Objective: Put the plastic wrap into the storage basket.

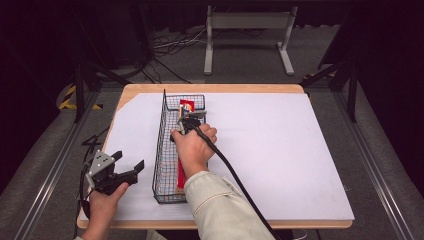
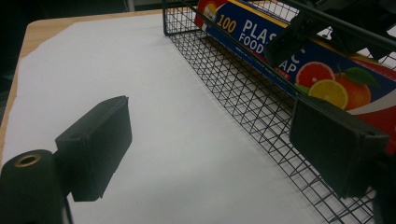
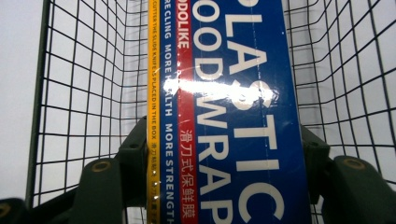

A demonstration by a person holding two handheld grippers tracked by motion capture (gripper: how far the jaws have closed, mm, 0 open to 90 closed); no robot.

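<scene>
The right tongs (image 1: 194, 116) clench the plastic wrap box (image 3: 224, 116), which lies between their jaws inside the wire basket (image 1: 161, 150). The left tongs (image 1: 131, 167) hover released beside the basket, above the counter (image 1: 280, 150).

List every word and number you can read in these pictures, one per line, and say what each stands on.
"100 PLASTIC FOOD WRAP": large white and yellow print on the plastic wrap box in the wire basket.
"MORE CLING MORE HEALTH MORE STRENGTH": white line along the box edge.
"滑刀式保鲜膜": on the box's red stripe.
Small black print on the yellow strip: too small to read fully.
</scene>
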